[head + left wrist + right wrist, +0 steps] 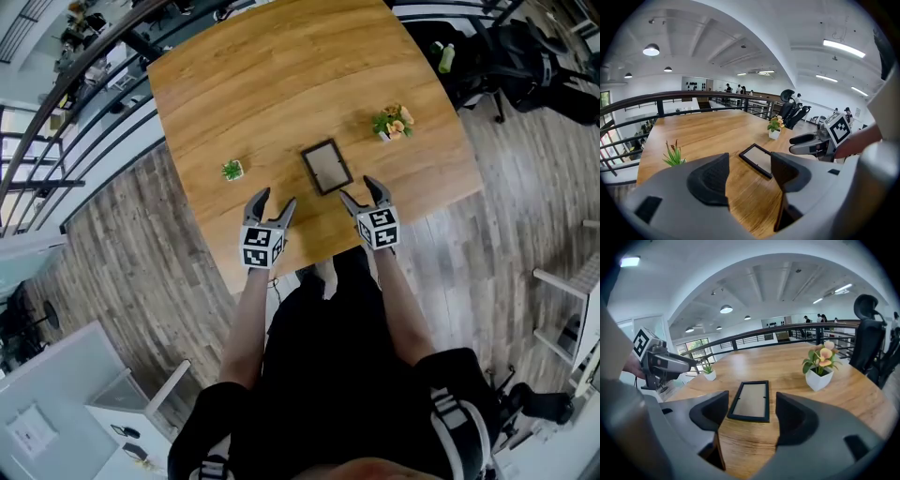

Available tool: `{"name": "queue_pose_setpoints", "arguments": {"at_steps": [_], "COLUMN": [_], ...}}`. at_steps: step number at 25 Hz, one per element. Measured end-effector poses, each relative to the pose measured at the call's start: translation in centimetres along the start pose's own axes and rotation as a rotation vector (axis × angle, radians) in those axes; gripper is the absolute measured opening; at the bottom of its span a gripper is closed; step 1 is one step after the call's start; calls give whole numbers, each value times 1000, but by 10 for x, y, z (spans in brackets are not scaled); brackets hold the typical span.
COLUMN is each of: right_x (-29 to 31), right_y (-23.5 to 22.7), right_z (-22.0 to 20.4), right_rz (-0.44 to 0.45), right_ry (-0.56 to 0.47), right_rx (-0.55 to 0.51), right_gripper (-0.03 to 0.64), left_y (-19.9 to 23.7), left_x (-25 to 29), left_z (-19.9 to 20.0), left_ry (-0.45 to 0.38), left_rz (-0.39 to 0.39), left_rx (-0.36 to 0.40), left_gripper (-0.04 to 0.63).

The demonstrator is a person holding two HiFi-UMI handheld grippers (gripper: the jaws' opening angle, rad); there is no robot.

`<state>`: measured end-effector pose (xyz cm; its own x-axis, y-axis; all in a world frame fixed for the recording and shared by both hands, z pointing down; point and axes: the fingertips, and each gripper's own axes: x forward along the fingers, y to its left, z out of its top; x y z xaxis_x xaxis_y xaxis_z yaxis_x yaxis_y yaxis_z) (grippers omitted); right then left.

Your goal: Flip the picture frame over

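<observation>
Claws first: the left claw (275,199) and the right claw (358,189) both have their jaws apart with nothing between the pads. Each is held over the near edge of the wooden counter (281,84). The picture frame (326,168) lies flat on the counter just beyond the claw tips, closer to the right claw and untouched by either. It is a small rectangle with a narrow black border around a dull tan panel. A small green plant (232,170) stands to its left. A flowering plant in a white pot (394,123) stands to its right, further back. Both plants stand apart from the frame.
</observation>
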<state>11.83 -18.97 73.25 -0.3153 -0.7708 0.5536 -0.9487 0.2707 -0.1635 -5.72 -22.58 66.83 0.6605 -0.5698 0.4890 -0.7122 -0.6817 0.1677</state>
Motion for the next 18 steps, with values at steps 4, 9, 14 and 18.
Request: {"name": "queue_pose_setpoints", "arguments": {"at_steps": [4,9,14,18], "right_x": [18,31,47,56], "right_y": [-6,-14,-23,-32], "right_z": [-14,-23,-30,-34], "right_rz": [23,21,21,4], "right_ry": [41,81,125,154], "right_rx": [15,14,-16,-22], "right_gripper": [302,244,196,174], "left_y": [1,2,1,1], "left_x": [8,14,23,25], "left_z": [-8,-19,-24,-27], "left_ry": [26,58,74,83], "left_rz": [7,11,16,23], "left_rx": [-21,-40,-48,-60], "left_gripper": [279,279,279,279]}}
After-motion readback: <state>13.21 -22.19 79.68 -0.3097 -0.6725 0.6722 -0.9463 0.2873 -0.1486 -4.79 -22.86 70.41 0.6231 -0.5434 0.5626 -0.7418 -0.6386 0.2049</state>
